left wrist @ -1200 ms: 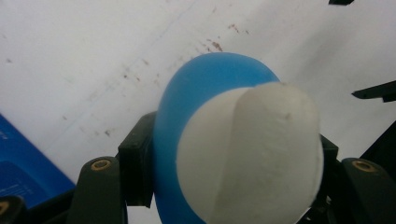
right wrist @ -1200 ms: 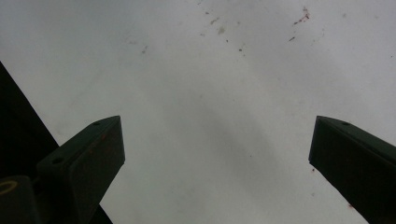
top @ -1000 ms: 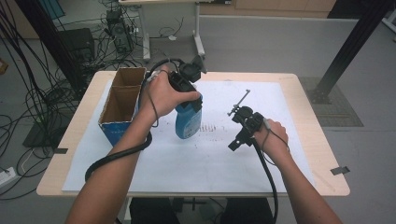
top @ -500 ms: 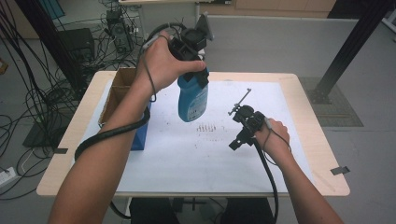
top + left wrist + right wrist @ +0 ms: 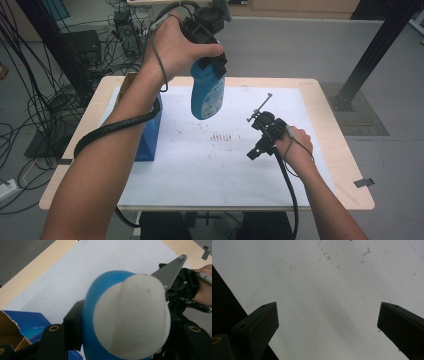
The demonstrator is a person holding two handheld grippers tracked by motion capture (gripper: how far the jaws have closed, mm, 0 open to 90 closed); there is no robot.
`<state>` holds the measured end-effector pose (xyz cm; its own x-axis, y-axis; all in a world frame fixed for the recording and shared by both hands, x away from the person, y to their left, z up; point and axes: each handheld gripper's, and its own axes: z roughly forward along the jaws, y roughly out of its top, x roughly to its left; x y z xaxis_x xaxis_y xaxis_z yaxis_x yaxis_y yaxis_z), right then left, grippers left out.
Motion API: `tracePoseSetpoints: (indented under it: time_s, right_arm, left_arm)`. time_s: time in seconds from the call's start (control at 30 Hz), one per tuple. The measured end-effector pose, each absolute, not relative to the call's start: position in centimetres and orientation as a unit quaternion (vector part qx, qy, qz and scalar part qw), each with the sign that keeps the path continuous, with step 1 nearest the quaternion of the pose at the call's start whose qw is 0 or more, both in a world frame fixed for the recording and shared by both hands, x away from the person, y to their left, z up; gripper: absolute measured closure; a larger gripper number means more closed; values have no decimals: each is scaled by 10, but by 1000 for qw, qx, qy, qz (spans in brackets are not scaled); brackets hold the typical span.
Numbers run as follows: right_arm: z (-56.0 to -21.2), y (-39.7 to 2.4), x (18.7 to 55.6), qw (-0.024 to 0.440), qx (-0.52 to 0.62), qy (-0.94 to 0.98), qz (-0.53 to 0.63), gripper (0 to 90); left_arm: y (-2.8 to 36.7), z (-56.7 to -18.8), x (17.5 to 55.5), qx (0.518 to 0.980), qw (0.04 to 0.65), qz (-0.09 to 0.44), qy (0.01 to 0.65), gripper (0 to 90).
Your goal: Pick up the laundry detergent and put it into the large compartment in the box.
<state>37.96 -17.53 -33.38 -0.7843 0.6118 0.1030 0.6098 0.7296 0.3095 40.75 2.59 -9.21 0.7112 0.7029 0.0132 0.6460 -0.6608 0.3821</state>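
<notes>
One blue bottle is up in the air above the counter, hanging clear of the white sheet that covers most of the top. The left gripper has it, jaws clamped on the neck end, and the bottle hangs down from them. In the left gripper view the bottle's white cap sits right between the black jaws, blue shoulder around it. One open cardboard box with blue sides stands at the left edge of the sheet, beside the raised forearm; what is inside it I cannot tell. The right gripper rests low on the sheet at the right, held by the right hand, well apart from the bottle. In the right gripper view its two jaws stand spread wide with nothing between them but bare, lightly speckled white sheet. A small patch of reddish marks lies on the sheet between bottle and right gripper.
</notes>
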Motion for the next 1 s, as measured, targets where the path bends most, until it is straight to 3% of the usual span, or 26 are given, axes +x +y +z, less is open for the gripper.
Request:
tracePoseSetpoints:
  time_s: [0.4, 1.0]
  right_arm:
    - [-333, -171, 380, 3, 323, 933, 162, 34]
    - [-326, -161, 379, 3, 310, 936, 165, 33]
  left_arm:
    - [45, -78, 411, 895, 187, 83, 397, 375]
    - [113, -61, 415, 838, 180, 120, 501, 375]
